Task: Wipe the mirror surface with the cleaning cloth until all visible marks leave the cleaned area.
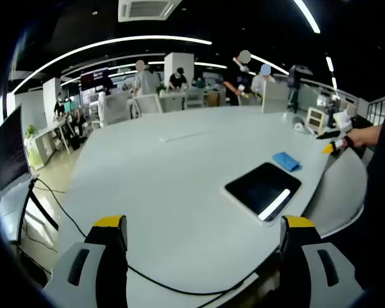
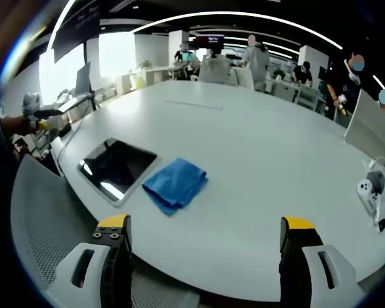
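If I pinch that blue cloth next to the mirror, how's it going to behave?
The blue cloth lies rumpled and folded over itself, so it will probably be floppy and drape when lifted. It looks thin, so likely light. Pushed, it may bunch up rather than slide across the smooth white table.

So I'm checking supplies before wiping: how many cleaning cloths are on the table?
1. A blue cloth lies folded on the white table, just beside the dark mirror, touching its edge. In the left gripper view it sits beyond the mirror.
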`<action>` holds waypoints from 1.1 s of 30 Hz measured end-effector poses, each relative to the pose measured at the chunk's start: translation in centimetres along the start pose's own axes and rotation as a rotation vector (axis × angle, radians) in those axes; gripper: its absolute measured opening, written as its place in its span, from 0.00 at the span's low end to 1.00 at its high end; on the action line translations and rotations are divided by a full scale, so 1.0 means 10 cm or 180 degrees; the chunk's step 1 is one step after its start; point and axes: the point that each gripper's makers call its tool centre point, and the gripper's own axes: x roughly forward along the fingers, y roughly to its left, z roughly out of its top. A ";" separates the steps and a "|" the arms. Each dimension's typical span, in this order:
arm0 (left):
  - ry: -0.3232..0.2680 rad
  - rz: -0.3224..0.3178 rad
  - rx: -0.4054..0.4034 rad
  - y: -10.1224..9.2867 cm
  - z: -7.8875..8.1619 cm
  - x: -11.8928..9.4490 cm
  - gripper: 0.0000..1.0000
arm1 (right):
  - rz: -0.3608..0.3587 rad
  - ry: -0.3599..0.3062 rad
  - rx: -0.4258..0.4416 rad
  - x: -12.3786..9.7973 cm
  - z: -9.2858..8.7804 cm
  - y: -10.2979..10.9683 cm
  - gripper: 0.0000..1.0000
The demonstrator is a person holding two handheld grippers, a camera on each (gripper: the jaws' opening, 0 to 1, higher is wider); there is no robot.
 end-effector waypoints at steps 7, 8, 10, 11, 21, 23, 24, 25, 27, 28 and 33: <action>-0.0110 0.0141 -0.0030 0.20 0.02 -0.09 0.99 | -0.0021 -0.0024 0.0021 0.00 0.03 0.00 0.95; -0.0126 0.0149 -0.0003 0.23 0.04 -0.10 0.99 | -0.0016 -0.0015 0.0022 0.00 0.04 0.01 0.95; -0.0166 0.0078 -0.0023 0.24 0.07 -0.09 0.99 | -0.0008 -0.0019 0.0014 0.01 0.06 0.01 0.95; -0.0162 0.0043 -0.0044 0.24 0.08 -0.08 0.99 | -0.0008 -0.0019 0.0010 0.02 0.06 0.02 0.95; -0.0036 -0.0064 0.0200 0.20 0.09 0.02 0.99 | -0.0021 0.0008 0.0022 0.05 0.05 0.13 0.95; -0.0026 -0.0063 0.0207 0.20 0.07 0.02 0.99 | -0.0023 0.0016 0.0023 0.06 0.05 0.15 0.95; -0.0044 -0.0072 0.0145 0.20 0.06 0.02 0.99 | -0.0015 0.0019 0.0018 0.07 0.06 0.17 0.94; -0.0079 -0.0066 0.0112 0.20 0.07 0.02 0.99 | -0.0008 0.0019 0.0012 0.07 0.07 0.18 0.94; -0.0082 -0.0051 0.0061 0.21 0.06 0.03 0.99 | 0.0005 0.0021 -0.0014 0.09 0.08 0.19 0.94; -0.0094 -0.0055 0.0067 0.20 0.07 0.03 0.99 | 0.0006 0.0025 -0.0035 0.09 0.08 0.18 0.94; -0.0079 -0.0064 0.0064 0.19 0.07 0.04 0.99 | 0.0007 0.0035 -0.0045 0.11 0.10 0.19 0.94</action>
